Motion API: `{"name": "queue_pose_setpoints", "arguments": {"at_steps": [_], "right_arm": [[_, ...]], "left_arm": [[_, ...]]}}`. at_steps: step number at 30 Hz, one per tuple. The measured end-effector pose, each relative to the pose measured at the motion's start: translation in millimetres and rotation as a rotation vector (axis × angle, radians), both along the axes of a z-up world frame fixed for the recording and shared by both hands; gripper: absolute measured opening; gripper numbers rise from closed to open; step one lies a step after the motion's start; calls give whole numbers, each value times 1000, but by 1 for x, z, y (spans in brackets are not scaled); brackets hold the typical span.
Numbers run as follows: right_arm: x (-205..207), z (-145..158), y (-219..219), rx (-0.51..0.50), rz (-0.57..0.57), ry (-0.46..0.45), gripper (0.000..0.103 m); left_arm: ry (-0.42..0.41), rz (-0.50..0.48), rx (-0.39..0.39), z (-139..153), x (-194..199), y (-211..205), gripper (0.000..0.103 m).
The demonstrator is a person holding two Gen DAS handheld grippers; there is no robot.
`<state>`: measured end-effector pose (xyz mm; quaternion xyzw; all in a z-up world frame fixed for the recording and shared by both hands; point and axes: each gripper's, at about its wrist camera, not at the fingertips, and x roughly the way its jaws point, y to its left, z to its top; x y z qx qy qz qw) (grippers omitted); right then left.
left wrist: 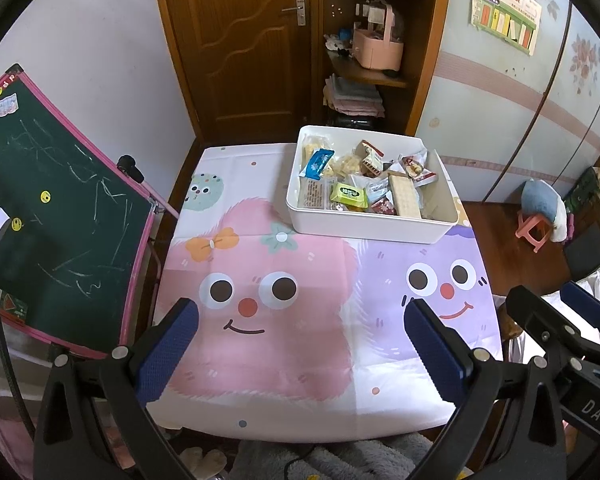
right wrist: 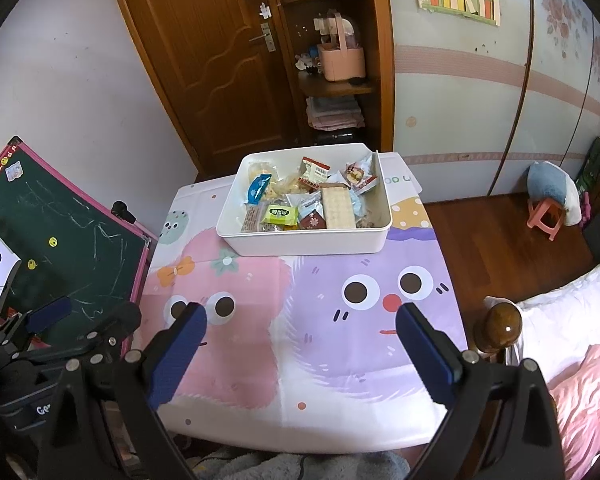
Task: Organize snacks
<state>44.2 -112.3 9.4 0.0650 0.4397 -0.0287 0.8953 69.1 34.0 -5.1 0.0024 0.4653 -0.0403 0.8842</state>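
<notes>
A white plastic bin stands at the far side of the table, holding several wrapped snacks: a blue packet, a green packet and a long pale wafer pack. My left gripper hovers open over the near table, nothing between its blue pads. My right gripper is likewise open and empty above the near edge. Each gripper shows at the other view's side: the right gripper and the left gripper.
The table carries a cartoon-monster cloth. A green chalkboard easel leans at the left. A wooden door and shelf stand behind. A bedpost knob, bedding and a pink stool are at the right.
</notes>
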Motion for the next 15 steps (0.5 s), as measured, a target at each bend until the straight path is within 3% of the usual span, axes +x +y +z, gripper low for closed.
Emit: {"name": "queue_pose_setpoints", "arguments": {"at_steps": [15], "right_arm": [[0, -2, 0, 1, 1, 2, 96]], "left_arm": [[2, 3, 1, 1, 1, -2, 102]]}}
